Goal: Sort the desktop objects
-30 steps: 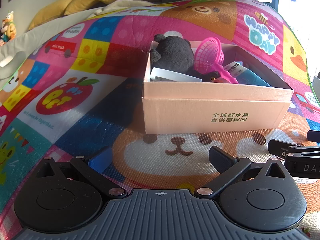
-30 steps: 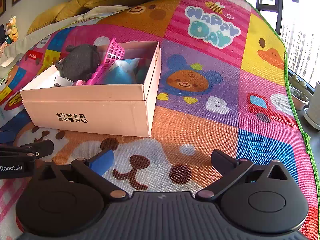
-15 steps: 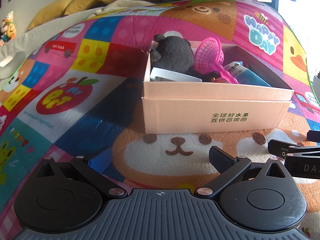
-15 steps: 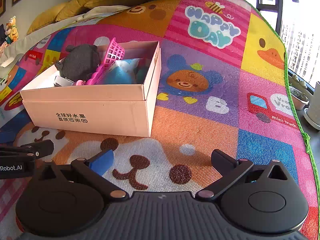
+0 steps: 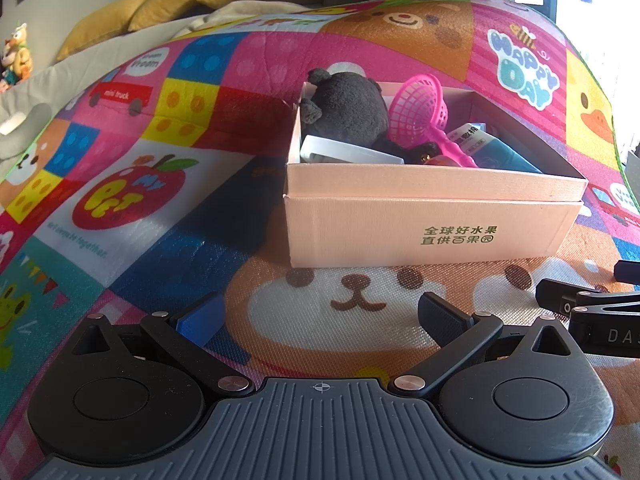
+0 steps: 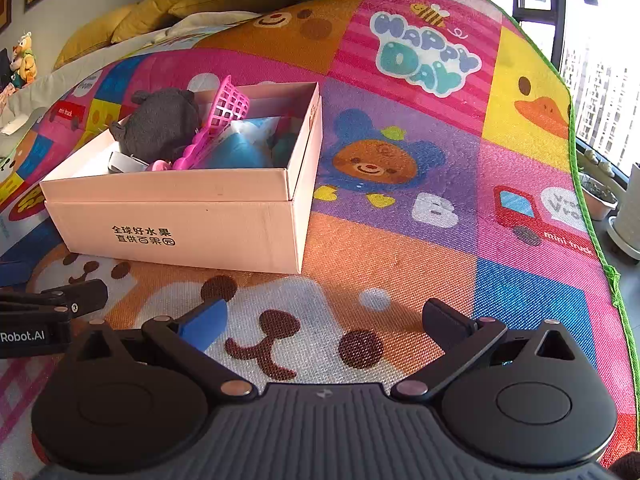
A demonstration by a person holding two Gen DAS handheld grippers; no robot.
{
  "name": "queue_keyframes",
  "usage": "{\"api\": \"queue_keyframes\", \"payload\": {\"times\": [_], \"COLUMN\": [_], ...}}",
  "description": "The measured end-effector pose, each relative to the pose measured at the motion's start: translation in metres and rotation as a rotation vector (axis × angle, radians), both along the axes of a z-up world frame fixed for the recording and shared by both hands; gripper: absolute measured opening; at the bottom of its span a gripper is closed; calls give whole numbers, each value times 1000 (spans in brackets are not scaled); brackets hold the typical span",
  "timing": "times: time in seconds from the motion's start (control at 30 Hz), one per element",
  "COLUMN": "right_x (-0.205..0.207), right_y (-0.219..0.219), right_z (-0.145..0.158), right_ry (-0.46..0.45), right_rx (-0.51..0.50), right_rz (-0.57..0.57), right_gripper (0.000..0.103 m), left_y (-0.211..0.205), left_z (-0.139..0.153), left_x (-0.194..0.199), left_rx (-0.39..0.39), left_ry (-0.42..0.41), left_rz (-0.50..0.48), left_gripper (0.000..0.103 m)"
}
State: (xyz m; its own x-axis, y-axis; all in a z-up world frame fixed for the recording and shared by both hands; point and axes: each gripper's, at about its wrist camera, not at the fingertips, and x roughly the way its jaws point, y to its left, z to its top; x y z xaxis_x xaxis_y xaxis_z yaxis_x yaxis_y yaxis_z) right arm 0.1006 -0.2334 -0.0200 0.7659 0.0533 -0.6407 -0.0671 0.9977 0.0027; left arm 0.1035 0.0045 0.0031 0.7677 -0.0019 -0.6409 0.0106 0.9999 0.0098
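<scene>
A pink cardboard box (image 5: 432, 224) (image 6: 184, 224) stands on the colourful play mat. Inside it lie a dark plush toy (image 5: 344, 112) (image 6: 160, 124), a pink toy net (image 5: 420, 112) (image 6: 228, 108), a white object (image 5: 344, 152) and a blue packet (image 5: 496, 152) (image 6: 240, 148). My left gripper (image 5: 320, 316) rests low on the mat in front of the box, open and empty. My right gripper (image 6: 324, 320) sits to the right of it, in front of the box's right corner, open and empty. Each gripper shows at the edge of the other's view.
The play mat (image 6: 420, 160) spreads wide to the right of the box, ending in a green edge (image 6: 576, 160). Yellow cushions (image 5: 172, 4) and a small figure (image 5: 16, 56) lie behind. Plant pots (image 6: 600, 200) stand past the mat's right edge by a window.
</scene>
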Motion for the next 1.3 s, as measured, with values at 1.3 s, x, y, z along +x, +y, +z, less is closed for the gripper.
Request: {"api": "queue_keyframes", "payload": {"times": [1.3], "right_x": [0], "right_y": [0], "right_z": [0], "right_ry": [0], "right_rx": [0], "right_rz": [0], "right_gripper": [103], "left_y": [3], "left_z": [3], "left_x": [-1], "left_rx": [-17], "left_ry": [35], "left_rz": [-23], "left_gripper": [103]}}
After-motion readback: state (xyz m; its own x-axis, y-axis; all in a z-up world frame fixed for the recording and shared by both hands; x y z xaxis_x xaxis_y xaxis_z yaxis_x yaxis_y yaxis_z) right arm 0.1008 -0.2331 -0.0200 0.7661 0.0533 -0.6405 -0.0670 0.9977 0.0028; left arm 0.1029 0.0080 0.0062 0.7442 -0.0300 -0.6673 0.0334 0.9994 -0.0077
